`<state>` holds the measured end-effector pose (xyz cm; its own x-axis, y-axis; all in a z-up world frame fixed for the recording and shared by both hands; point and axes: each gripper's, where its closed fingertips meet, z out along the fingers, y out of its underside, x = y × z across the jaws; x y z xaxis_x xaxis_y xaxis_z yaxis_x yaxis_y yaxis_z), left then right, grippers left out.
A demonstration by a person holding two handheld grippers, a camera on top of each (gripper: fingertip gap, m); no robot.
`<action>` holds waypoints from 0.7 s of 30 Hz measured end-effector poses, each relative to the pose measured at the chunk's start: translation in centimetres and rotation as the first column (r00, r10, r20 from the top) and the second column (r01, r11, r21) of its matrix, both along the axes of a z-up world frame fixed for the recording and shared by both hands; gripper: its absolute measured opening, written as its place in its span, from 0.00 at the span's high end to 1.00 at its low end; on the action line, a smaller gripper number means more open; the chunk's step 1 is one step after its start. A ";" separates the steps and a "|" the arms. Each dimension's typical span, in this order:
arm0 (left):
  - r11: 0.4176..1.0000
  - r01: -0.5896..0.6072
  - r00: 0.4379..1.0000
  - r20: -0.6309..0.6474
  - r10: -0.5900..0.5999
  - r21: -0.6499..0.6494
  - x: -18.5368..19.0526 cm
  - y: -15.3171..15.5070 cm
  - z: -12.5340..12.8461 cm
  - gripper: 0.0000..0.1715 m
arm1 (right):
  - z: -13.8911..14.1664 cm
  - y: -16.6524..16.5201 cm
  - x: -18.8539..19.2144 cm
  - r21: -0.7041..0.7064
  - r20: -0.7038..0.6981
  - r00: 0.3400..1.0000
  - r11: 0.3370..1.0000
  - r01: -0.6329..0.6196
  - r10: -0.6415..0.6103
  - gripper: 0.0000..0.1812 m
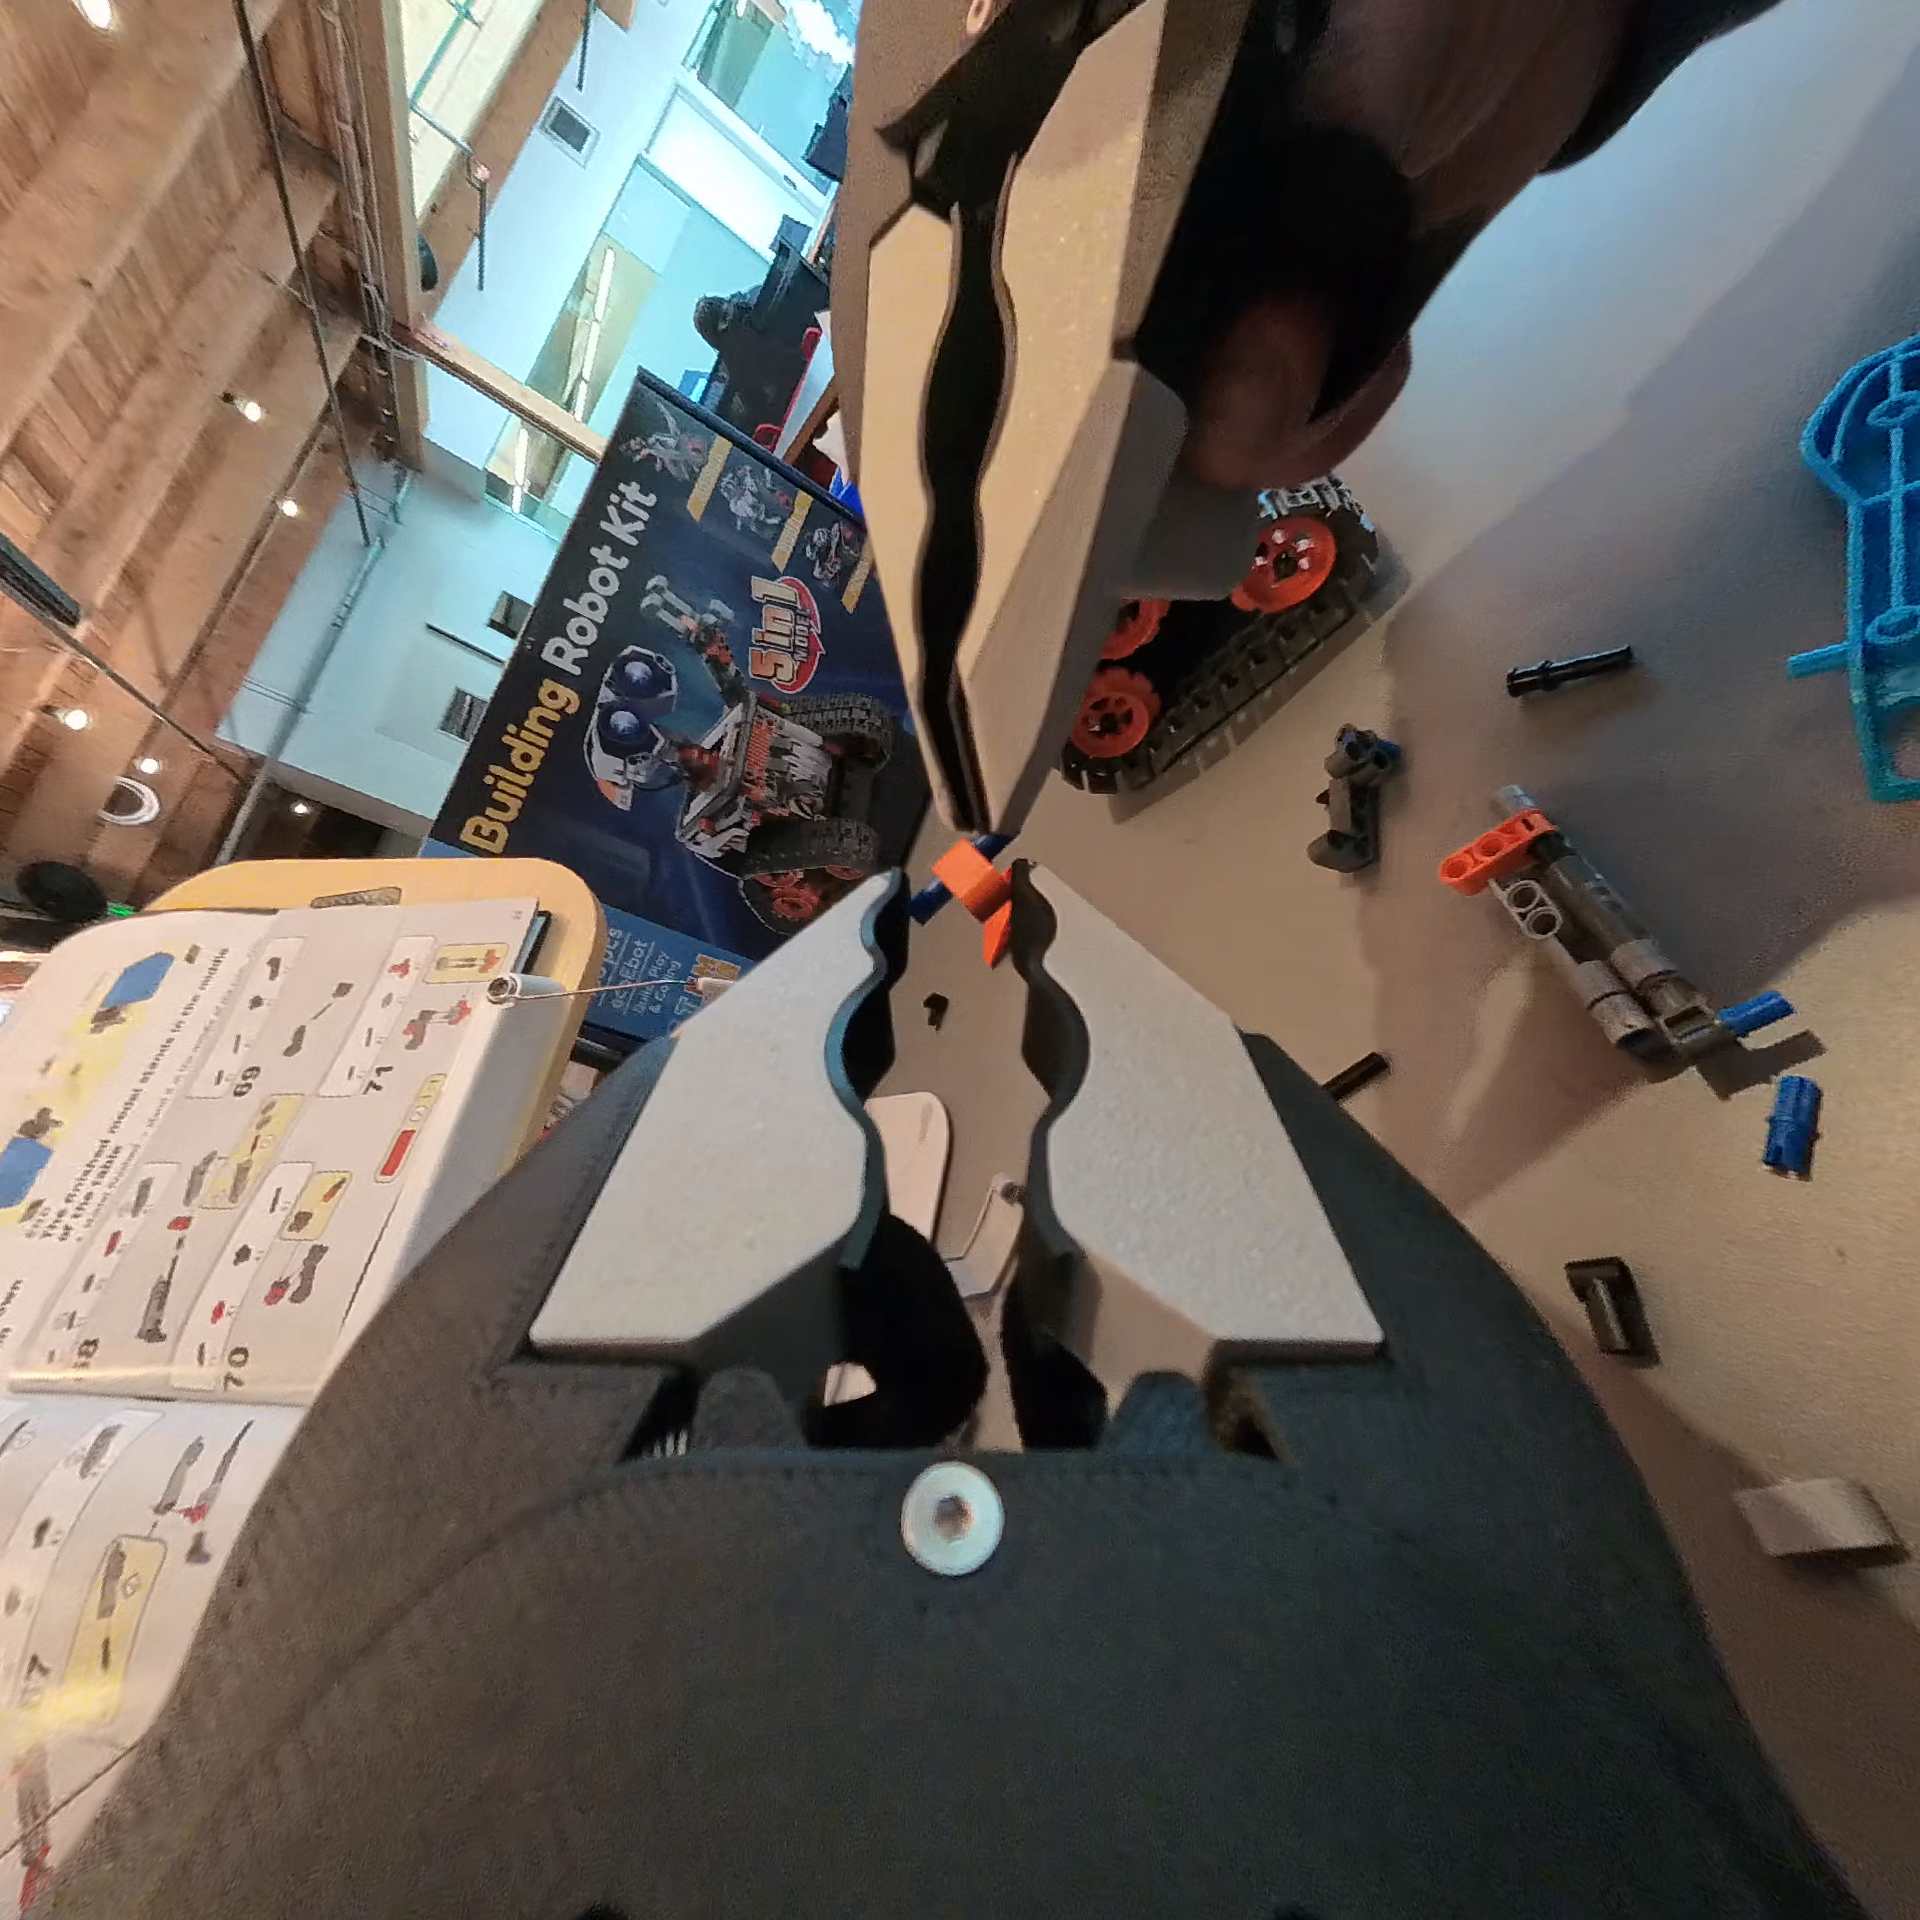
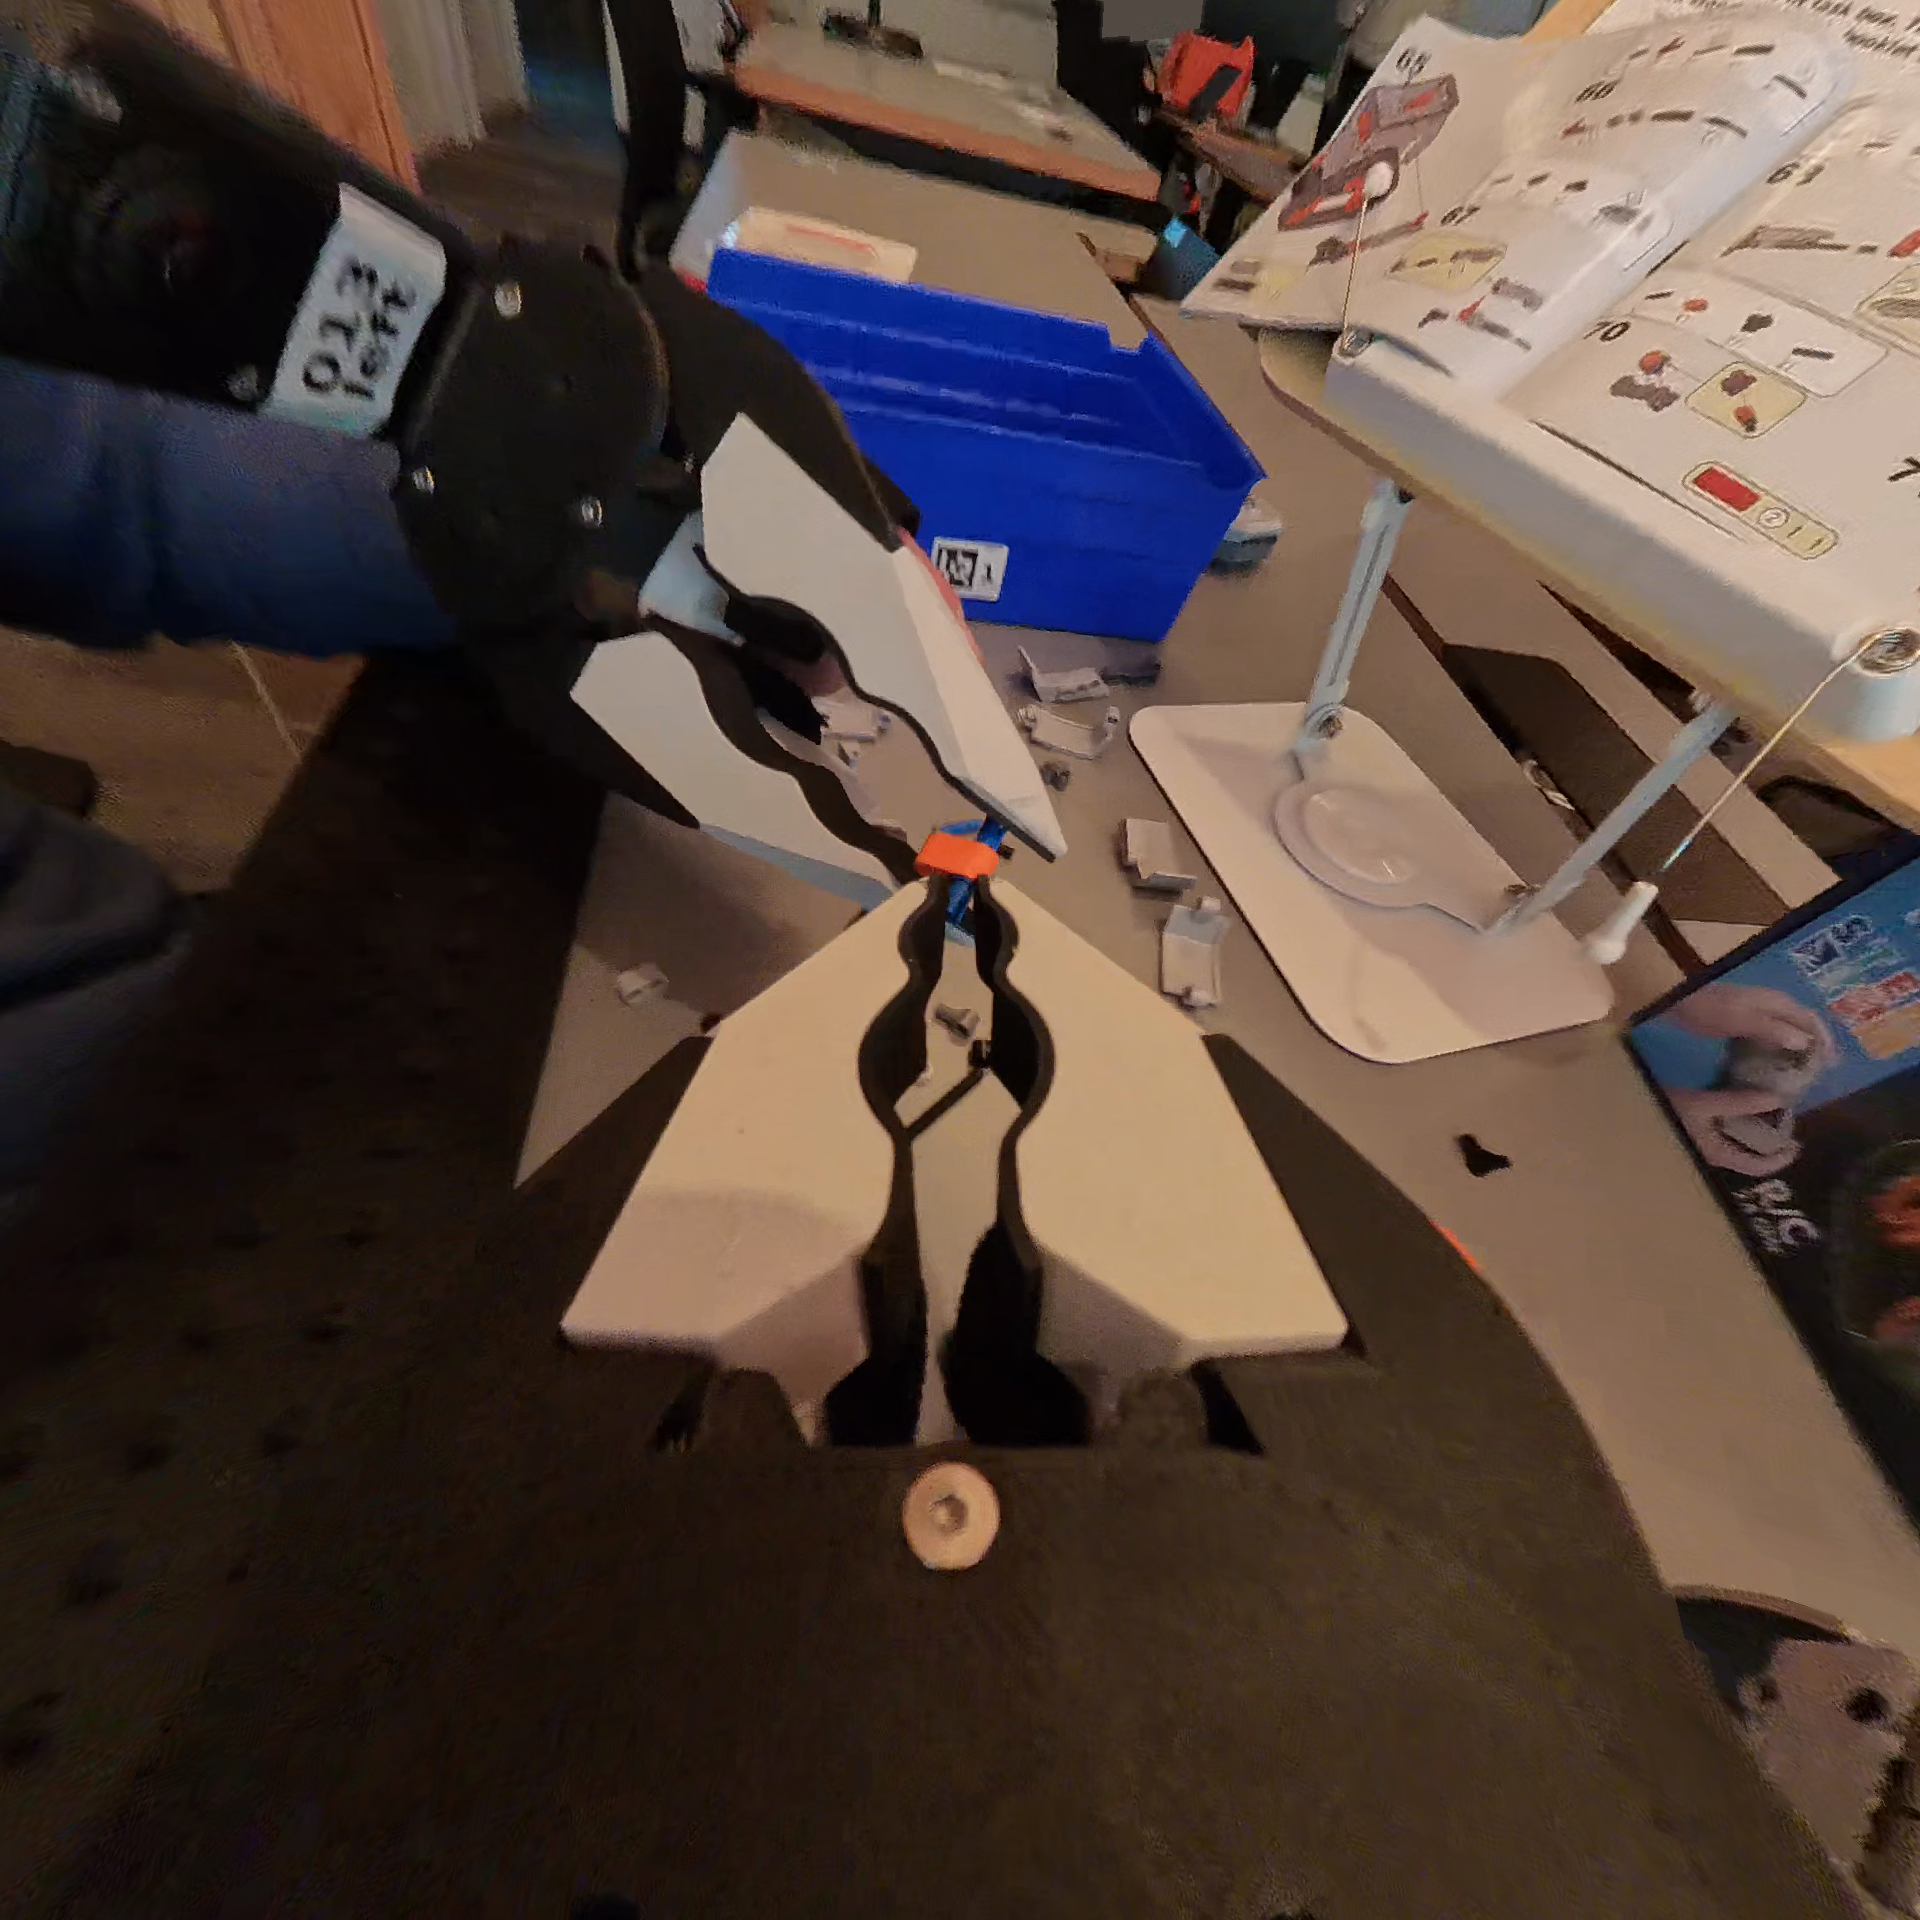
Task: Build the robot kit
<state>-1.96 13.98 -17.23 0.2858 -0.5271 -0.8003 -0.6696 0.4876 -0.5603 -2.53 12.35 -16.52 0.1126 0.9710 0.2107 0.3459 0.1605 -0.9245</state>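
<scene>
The left tongs (image 1: 961, 883) and the right tongs (image 2: 961, 899) meet tip to tip above the grey worktop (image 1: 1558, 364); between them is a small orange plastic connector block (image 2: 954, 854) on a short blue plastic pin (image 2: 964, 896); the left tongs are clenched on the orange block, the right tongs are clenched on the blue pin. To join them well, I judge both grips should stay firm and in one line. Only the left wrist view shows the black tracked vehicle with orange wheels (image 1: 1226, 665); only the right wrist view shows the blue plastic bin (image 2: 997, 457).
</scene>
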 end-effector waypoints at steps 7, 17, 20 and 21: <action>0.997 0.003 0.999 0.037 0.000 -0.076 0.2 -0.1 -0.1 0.90 | -1.0 0.2 0.4 0.274 0.143 0.987 0.961 0.025 -0.066 0.97; 0.990 0.011 0.999 0.050 -0.004 -0.138 0.3 0.0 -0.6 0.90 | -0.9 0.2 0.2 0.471 0.184 0.973 0.881 0.039 -0.142 0.98; 0.989 0.020 0.999 0.048 -0.012 -0.150 0.4 -0.1 -0.7 0.90 | -0.9 0.1 0.3 0.480 0.184 0.974 0.877 0.030 -0.135 0.99; 0.987 0.024 0.999 0.052 -0.016 -0.159 0.4 -0.2 -0.7 0.90 | -0.9 0.1 0.3 0.478 0.181 0.975 0.878 0.029 -0.130 0.99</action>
